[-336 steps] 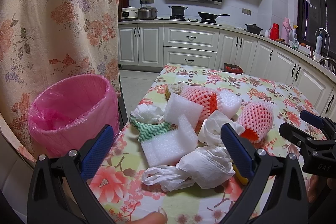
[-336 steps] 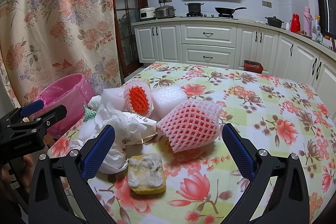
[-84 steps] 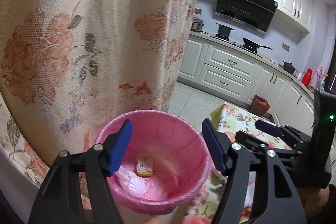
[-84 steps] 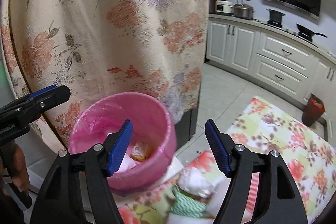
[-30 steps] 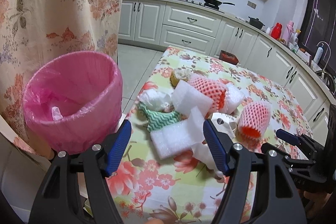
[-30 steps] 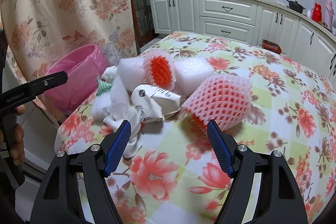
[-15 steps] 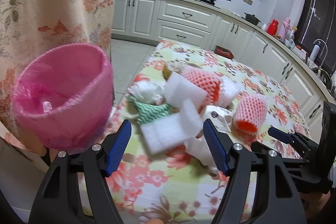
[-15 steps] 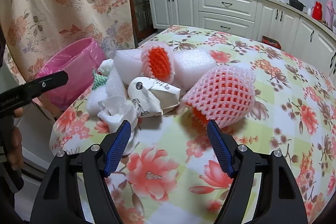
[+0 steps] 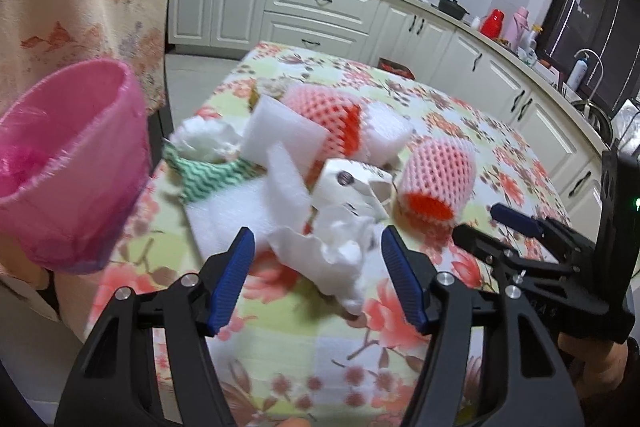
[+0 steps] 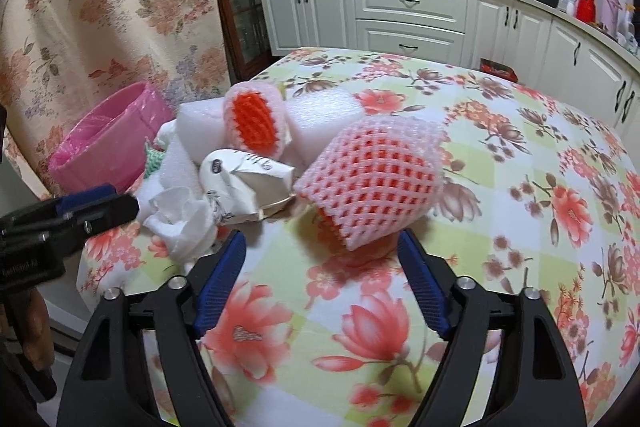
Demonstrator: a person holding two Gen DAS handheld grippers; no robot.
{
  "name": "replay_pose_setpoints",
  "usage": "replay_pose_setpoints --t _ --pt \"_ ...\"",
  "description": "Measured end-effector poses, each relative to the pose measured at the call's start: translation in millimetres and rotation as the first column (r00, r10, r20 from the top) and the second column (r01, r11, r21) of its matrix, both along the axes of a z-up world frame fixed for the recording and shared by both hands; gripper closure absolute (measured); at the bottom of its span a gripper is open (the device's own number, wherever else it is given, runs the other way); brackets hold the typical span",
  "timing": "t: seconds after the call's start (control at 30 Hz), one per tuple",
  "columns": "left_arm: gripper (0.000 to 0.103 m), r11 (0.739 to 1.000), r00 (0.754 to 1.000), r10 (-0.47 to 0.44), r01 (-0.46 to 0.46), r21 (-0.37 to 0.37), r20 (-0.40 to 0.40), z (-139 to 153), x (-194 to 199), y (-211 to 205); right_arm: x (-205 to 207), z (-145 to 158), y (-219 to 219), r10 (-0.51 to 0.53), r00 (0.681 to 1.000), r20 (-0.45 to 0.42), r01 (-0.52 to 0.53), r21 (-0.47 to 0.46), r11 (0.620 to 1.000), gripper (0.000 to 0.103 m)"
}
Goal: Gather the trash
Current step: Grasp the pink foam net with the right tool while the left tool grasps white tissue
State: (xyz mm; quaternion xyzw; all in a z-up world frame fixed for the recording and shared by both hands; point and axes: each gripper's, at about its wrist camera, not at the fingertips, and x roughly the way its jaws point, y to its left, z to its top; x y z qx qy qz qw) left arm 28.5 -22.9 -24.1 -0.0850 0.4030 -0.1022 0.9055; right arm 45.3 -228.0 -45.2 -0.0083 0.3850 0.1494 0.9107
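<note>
Both grippers have come away from the pink-lined round trash bin [image 9: 68, 163] and back over the floral-clothed table [image 10: 520, 187]. The white plastic bags and yellow sponge are gone from the near edge. The left gripper [image 9: 316, 247], jaws just narrowing, now frames crumpled white tissue [image 9: 340, 247]; the right gripper [image 10: 320, 255], jaws just widening, nears the pink foam net sleeve [image 10: 372, 179].

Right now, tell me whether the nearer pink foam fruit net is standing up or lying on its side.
On its side. The pink foam fruit net lies on the floral tablecloth, its open orange-lined mouth facing sideways toward the right gripper.
</note>
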Motion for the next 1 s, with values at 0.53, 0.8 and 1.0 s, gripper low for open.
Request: replay_pose_setpoints --t 0.53,0.8,1.0 --pt "0.052 0.999 0.992 -0.029 0.025 -0.038 -0.121 -39 32 -23 36 -6 -27 -0.065 0.998 -0.01 0.065 -0.027 0.998 0.018" --pt "0.073 0.999 0.989 -0.036 0.032 -0.031 -0.144 -46 41 -26 61 -14 -24 -0.048 0.998 -0.027 0.046 -0.05 0.998 0.018" --pt "0.079 0.998 0.988 -0.048 0.043 -0.035 -0.147 -45 40 -26 75 -15 -20 -0.038 0.999 -0.028 0.037 -0.037 0.999 0.018"
